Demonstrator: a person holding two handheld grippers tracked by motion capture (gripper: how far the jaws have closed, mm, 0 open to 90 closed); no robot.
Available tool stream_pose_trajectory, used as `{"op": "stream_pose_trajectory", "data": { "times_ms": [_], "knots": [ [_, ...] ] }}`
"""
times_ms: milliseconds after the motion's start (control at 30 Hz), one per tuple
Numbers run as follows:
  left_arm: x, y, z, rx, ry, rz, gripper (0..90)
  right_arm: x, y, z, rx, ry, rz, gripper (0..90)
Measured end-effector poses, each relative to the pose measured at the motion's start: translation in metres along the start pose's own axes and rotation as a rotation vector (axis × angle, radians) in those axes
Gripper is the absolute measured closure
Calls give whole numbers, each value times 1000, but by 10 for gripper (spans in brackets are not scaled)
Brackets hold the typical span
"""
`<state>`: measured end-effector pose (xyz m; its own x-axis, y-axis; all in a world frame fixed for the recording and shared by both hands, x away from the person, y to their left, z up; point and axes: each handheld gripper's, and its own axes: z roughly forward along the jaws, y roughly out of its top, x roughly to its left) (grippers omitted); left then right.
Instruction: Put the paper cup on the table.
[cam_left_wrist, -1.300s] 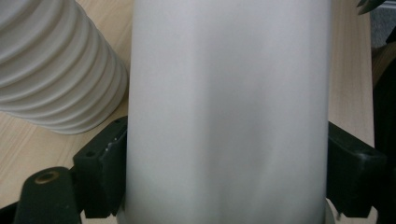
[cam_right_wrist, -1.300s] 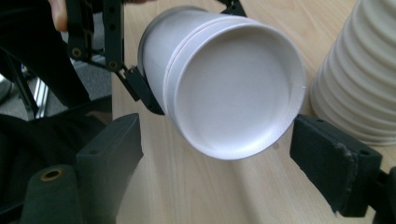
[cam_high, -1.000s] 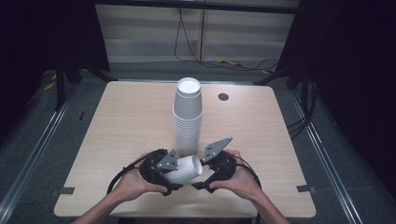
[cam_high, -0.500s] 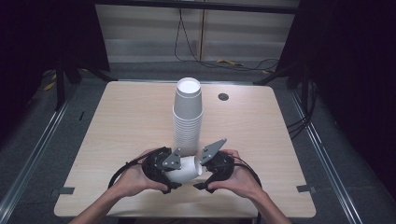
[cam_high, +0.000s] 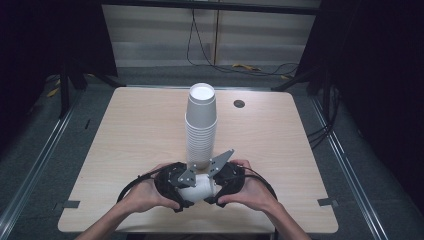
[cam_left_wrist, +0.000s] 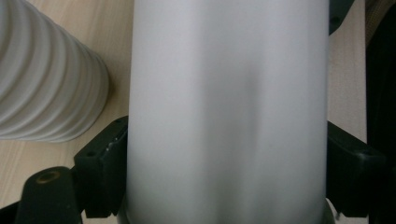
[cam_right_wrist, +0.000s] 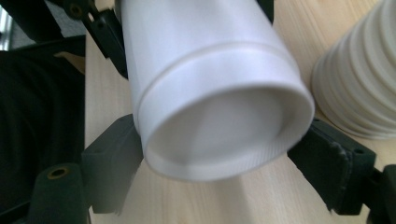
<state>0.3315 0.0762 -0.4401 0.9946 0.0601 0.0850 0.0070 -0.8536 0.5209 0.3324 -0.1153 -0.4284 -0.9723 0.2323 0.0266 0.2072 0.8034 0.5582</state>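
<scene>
Near the table's (cam_high: 125, 130) front edge, left gripper (cam_high: 176, 186) and right gripper (cam_high: 225, 181) both clench one white paper cup (cam_high: 196, 188) lying sideways. Squeezing harder could crush its thin wall. A sideways jerk could topple the tall stack of white paper cups (cam_high: 200, 125) just behind.

Cup stack (cam_high: 201, 127) stands upright on desk (cam_high: 125, 135), abt centre, slightly toward near edge. Cable hole (cam_high: 239, 104) sits behind & right of stack, near desk's far edge. Single cup (cam_high: 197, 189) lies on its side just in front of stack base, btwn left gripper (cam_high: 181, 187) & right gripper (cam_high: 220, 181), near desk's front edge. Left gripper on cup's left, right gripper on its right, jaws either side of cup. In left gripper view, stack (cam_left_wrist: 44, 74) is left of cup (cam_left_wrist: 226, 112); in right gripper view, stack (cam_right_wrist: 359, 74) is right of cup (cam_right_wrist: 219, 93).
</scene>
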Motion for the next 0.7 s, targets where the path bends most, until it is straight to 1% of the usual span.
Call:
{"op": "stream_pose_trajectory", "data": {
  "times_ms": [33, 67, 133, 167, 200, 233, 267, 300, 333, 367, 400, 467, 533, 567, 600, 700],
  "knots": [
    [1, 0, 0, 16, -2, 17, 160, 1, 1, 1, -1, 3, -3, 188],
    [0, 0, 0, 21, -6, 22, 160, 2, 2, 1, 3, 3, -4, 186],
    [-2, 0, 3, 3, -19, 3, 160, 3, 4, 1, 1, 13, -13, 186],
    [-3, 1, 4, 9, -21, 7, 160, 3, 4, 2, 4, 17, -20, 185],
    [-3, 1, 5, 17, -29, 19, 160, 4, 4, 3, 4, 20, -15, 179],
    [-3, 1, 5, 17, -29, 19, 160, 4, 4, 3, 4, 20, -15, 179],
    [-6, 1, 7, 12, -34, 11, 160, 5, 5, 4, 10, 25, -23, 173],
    [-6, 2, 6, 18, -39, 24, 160, 5, 5, 5, 9, 30, -26, 171],
    [-6, 3, 6, 20, -36, 31, 160, 4, 5, 5, 9, 31, -44, 171],
    [-6, 3, 6, 20, -36, 31, 160, 4, 5, 5, 9, 31, -44, 171],
    [-7, 4, 6, 9, -39, 25, 160, 5, 5, 5, 12, 42, -48, 168],
    [-8, 5, 5, 8, -40, 34, 160, 7, 6, 6, 16, 58, -40, 166],
    [-9, 6, 4, 17, -44, 47, 160, 7, 6, 7, 14, 72, -46, 188],
    [-9, 6, 4, 14, -48, 48, 160, 8, 6, 7, 9, 79, -43, 202],
    [-9, 6, 4, 14, -48, 48, 160, 8, 6, 7, 1, 89, -53, 201],
    [-11, 6, 4, 15, -52, 57, 160, 9, 7, 7, 17, 88, -45, 204]
  ]
}}
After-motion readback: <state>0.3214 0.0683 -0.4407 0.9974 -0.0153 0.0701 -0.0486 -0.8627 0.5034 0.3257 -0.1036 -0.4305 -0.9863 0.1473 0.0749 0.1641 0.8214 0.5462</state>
